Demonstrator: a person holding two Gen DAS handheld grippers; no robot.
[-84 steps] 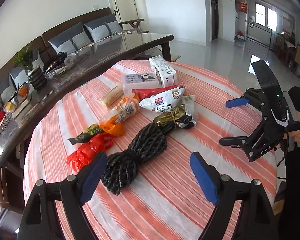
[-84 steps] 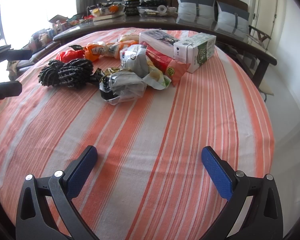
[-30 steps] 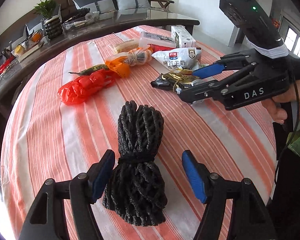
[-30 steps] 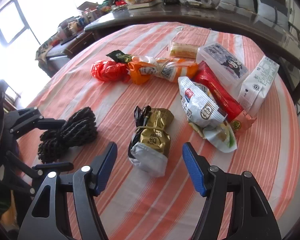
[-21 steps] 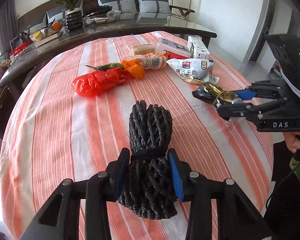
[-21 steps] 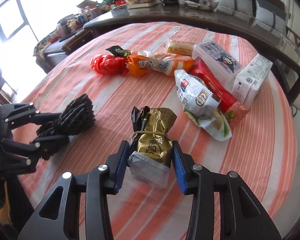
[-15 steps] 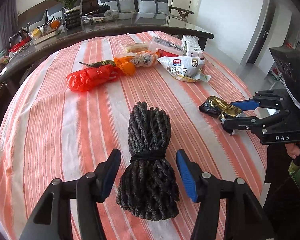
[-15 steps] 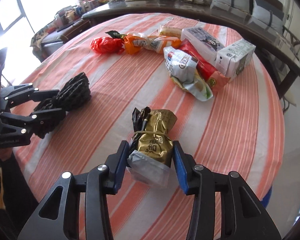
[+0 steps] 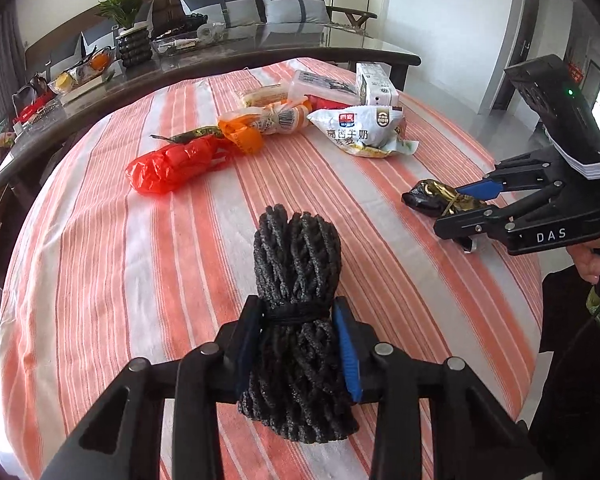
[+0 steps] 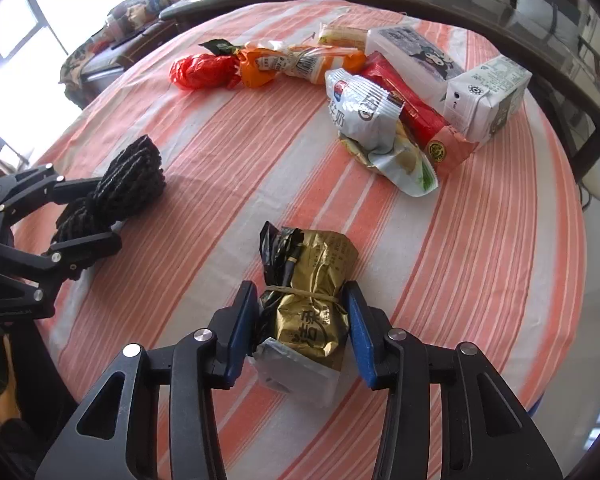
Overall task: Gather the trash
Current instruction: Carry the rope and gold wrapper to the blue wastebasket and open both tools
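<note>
Two bundles are gripped near the close edge of the striped tablecloth [image 9: 100, 248]: the black net bundle [image 9: 296, 280] is pinched at its tied waist by the left gripper [image 9: 298, 344], whose jaws have just been closing, and the gold wrapper [image 10: 312, 300] is clasped by the right gripper [image 10: 300, 324]. Its near end is hidden between the pads. "DAS" is read on the right gripper's body; print on the white milk-powder bag [image 9: 356, 128] is partly legible.

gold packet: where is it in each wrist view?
Left wrist: gold packet at right of middle, between the right tongs.
Right wrist: gold packet at bottom centre, between the tongs' blue pads.
Shared landmark: black net bundle, bottom centre in the left view, far left in the right view.
</note>
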